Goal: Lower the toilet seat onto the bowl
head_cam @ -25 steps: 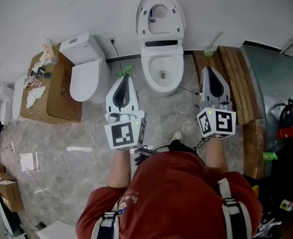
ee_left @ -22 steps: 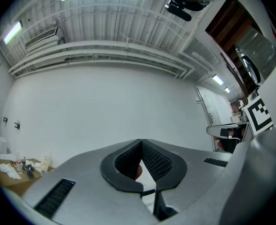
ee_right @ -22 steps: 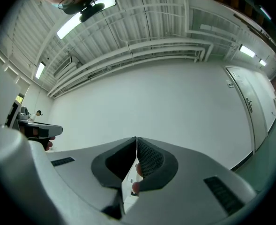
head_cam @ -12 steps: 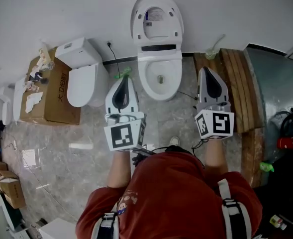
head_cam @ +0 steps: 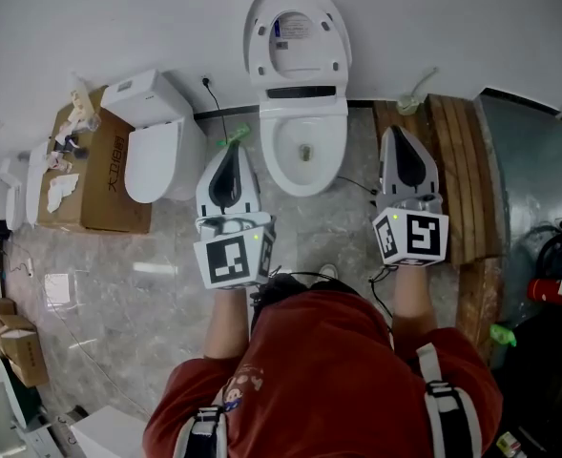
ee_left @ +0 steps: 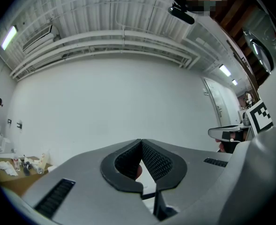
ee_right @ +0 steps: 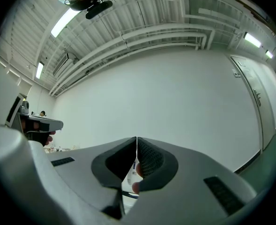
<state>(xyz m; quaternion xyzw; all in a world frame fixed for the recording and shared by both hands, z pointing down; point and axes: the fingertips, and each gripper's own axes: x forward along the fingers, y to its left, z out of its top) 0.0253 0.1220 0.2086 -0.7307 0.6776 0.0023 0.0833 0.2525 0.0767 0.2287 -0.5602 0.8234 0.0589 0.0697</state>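
My left tool and right tool, both closed and empty, flank the bowl; the upright toilet seat stands ahead between them, left nearer

The left gripper and right gripper each fill the lower part of their own view. Beyond the closed jaws I see only slivers I cannot identify. From the head view, the clutter on the cardboard box is too small to name. Print on the raised toilet seat is unreadable. The frame's edge cuts off a red object.
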